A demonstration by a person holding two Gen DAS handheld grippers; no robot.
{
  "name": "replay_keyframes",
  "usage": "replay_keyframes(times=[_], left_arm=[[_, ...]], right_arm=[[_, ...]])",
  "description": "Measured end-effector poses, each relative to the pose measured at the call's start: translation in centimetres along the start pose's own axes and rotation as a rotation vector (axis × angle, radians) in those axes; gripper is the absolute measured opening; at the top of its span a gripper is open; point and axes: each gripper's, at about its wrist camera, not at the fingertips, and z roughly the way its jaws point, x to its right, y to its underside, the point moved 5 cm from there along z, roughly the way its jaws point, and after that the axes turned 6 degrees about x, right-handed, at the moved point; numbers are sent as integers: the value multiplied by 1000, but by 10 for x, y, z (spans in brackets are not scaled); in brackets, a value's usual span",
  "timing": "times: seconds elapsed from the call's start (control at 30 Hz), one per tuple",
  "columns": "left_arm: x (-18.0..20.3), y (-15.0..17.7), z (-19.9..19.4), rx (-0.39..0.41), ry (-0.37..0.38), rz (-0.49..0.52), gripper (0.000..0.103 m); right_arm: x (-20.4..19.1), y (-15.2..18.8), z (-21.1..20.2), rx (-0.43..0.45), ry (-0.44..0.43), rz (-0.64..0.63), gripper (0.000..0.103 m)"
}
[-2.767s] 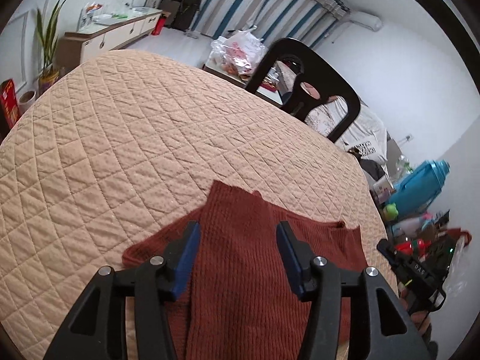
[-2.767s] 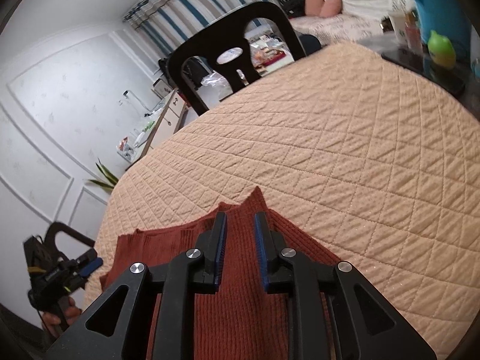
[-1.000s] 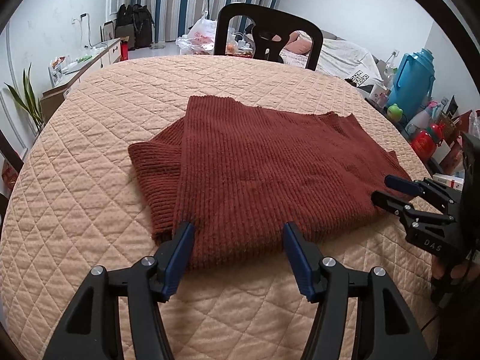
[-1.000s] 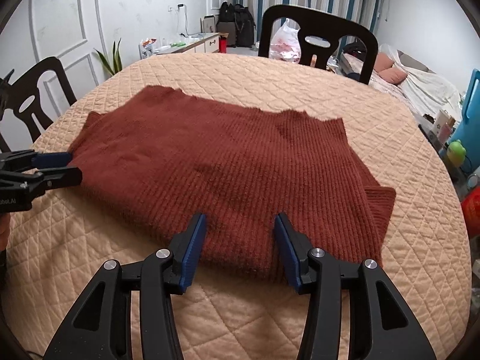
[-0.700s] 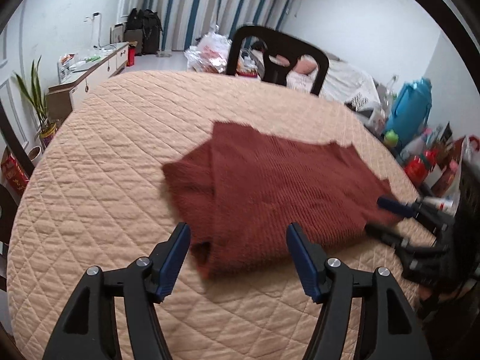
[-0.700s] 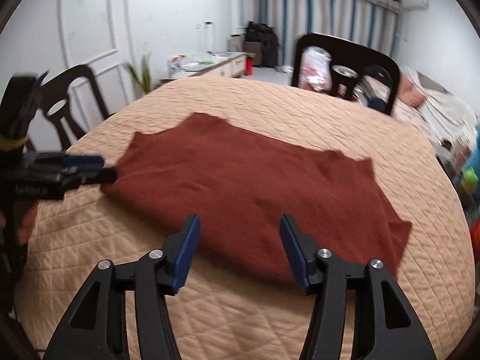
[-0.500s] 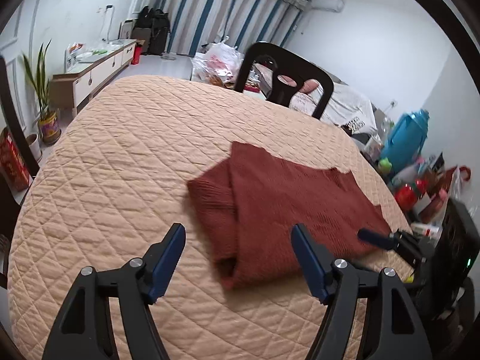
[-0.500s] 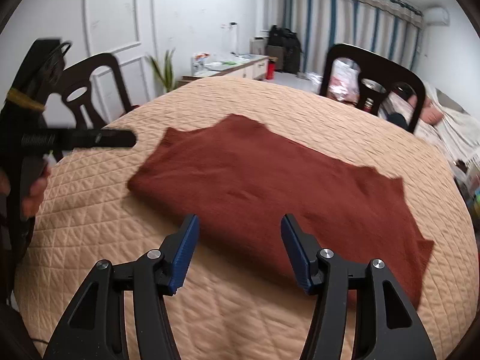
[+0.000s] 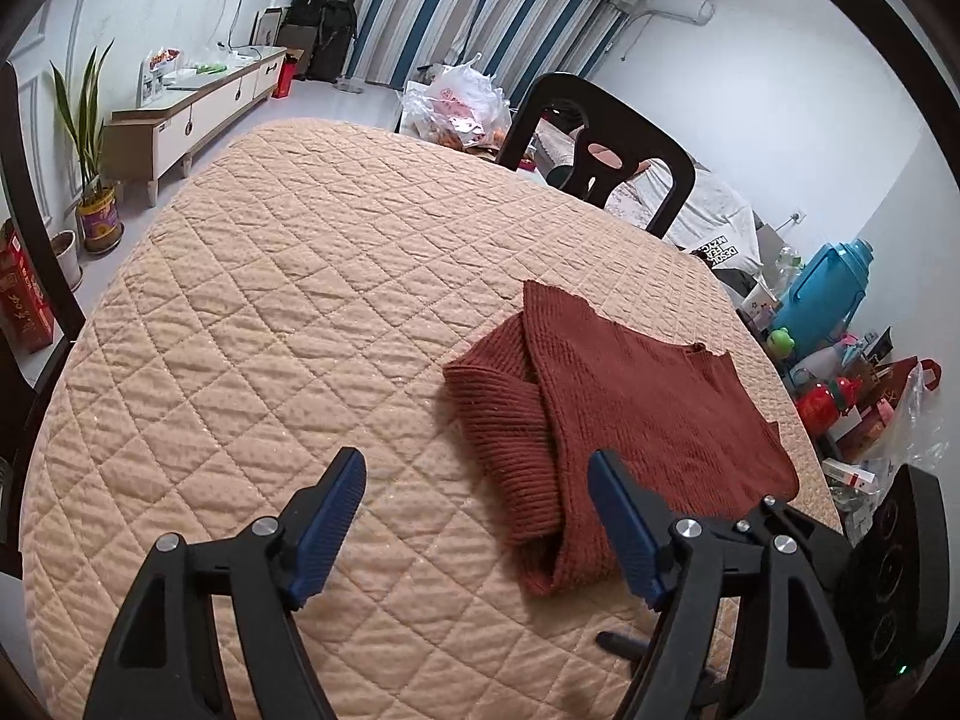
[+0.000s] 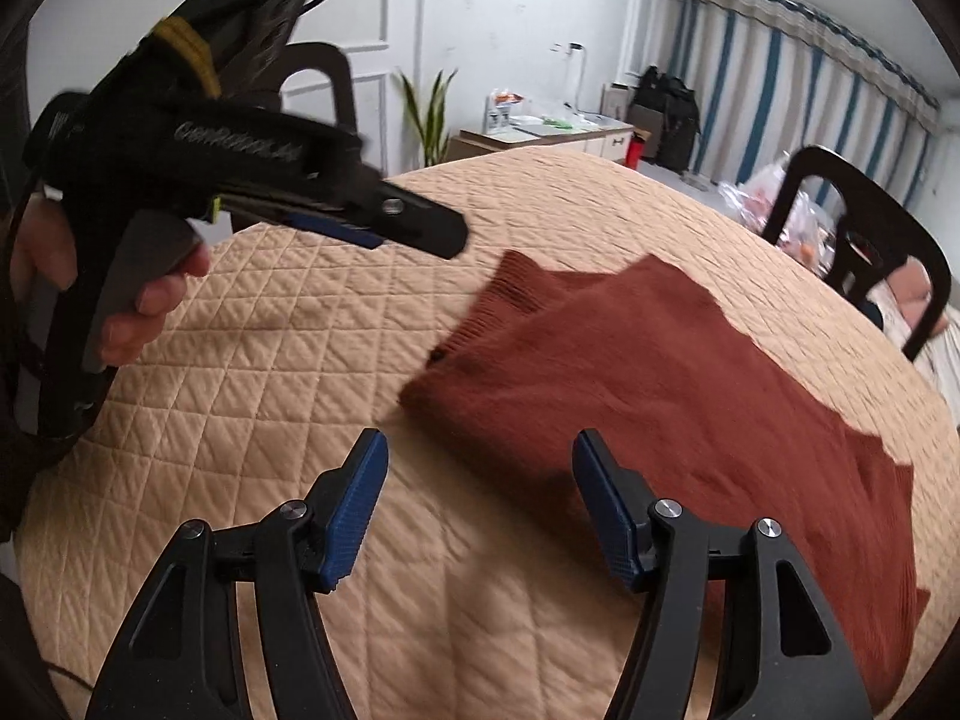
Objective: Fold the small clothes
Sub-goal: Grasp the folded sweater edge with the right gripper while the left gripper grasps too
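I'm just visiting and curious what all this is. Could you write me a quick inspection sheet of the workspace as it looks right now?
Surface: round table under a peach quilted cover, lightly wrinkled.
Job's things: one rust-red knit sweater, folded, lying flat near the table's edge.
Clutter: nothing seen on the table besides the sweater.
Grippers: left gripper open, holding nothing; right gripper open, holding nothing.
Cables: a dark cord by the hand holding the left gripper.
Surroundings: black chair, striped curtains, potted plant, blue jug.

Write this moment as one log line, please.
rust-red ribbed knit sweater: folded, on quilted table | left gripper: open, empty | right gripper: open, empty
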Motion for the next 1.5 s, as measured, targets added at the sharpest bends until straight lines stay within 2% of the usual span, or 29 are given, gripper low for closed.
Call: replay_keyframes(times=[0.17,0.33,0.6,0.67,0.83,0.93,1.3,1.5], left_arm=[[-4,-2,4,-14,35,-14,80],[-11,-4,10,-34,44,-44,82],[-6,-12,26,-56,87,-56,85],[-3,-13,32,-70,110,-66,87],[2,-15,48,-106,144,-95,89],[4,-16,56,-125,162,-122,89],[16,-21,76,-181,206,-169,90],[20,-24,85,-198,199,-191,86]], right_arm=[[-12,-1,13,-15,27,-70,64],[-16,0,23,-42,92,-112,64],[-10,-5,30,-49,136,-108,64],[-10,-5,29,-45,137,-112,60],[-6,-7,29,-35,173,-111,29],[0,-8,25,-20,179,-79,18],[13,-10,21,32,135,-1,13],[18,-11,19,52,122,23,12]])
